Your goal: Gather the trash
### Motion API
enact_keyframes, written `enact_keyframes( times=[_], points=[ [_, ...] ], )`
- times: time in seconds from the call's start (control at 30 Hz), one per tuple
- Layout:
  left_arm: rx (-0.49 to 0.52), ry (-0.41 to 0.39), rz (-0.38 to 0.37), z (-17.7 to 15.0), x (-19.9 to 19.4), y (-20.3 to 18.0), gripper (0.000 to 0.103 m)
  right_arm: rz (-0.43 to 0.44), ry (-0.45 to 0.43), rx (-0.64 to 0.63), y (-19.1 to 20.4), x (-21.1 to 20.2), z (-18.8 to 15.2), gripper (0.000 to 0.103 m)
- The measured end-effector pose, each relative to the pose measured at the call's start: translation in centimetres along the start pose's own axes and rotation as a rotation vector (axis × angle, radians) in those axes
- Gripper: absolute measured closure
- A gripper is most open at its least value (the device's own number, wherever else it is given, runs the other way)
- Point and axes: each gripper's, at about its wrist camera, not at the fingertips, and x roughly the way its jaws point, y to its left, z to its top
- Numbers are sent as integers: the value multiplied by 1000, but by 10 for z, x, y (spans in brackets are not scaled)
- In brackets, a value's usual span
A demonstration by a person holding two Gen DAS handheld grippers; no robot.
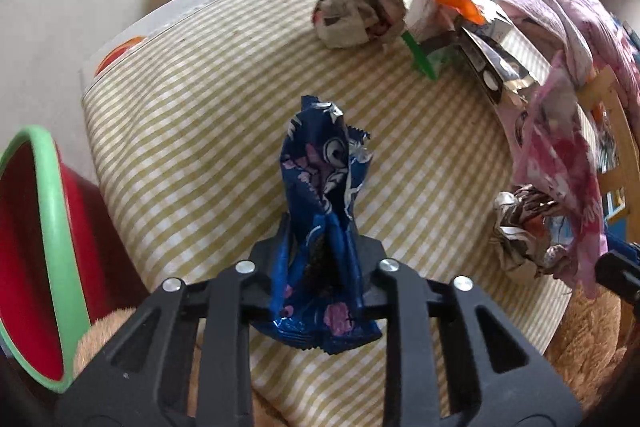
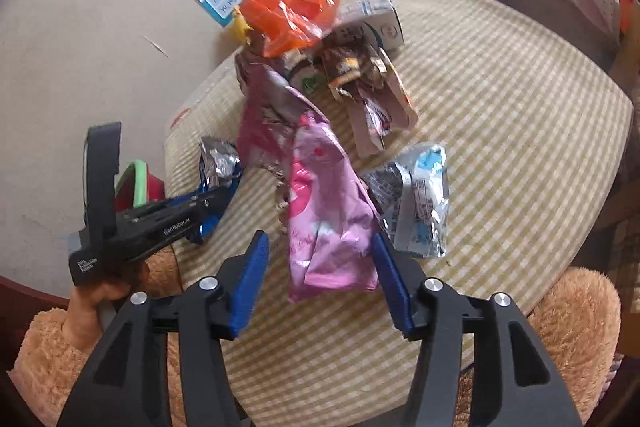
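Clamping the blue wrapper (image 1: 320,211) in my left tool (image 1: 316,259), I should carry it straight to the red bin (image 1: 48,211); right tool (image 2: 320,267) gapes half-open around the pink wrapper (image 2: 324,211), gripping nothing.

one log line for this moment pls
left tongs: shut on blue wrapper | right tongs: open, pink wrapper between the pads | bin: left of the table | trash pile: on the table
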Motion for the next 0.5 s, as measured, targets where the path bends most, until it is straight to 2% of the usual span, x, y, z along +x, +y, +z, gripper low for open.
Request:
enact_keyframes(
  times=[0.23,0.5],
  points=[
    [-63,-11,-14,-7,-8,11,82,-36,-47,-15,-5,-4,18,49],
    [-76,-44,-16,-16,-22,9,82,-23,20,22,-14,27,29,49]
  ],
)
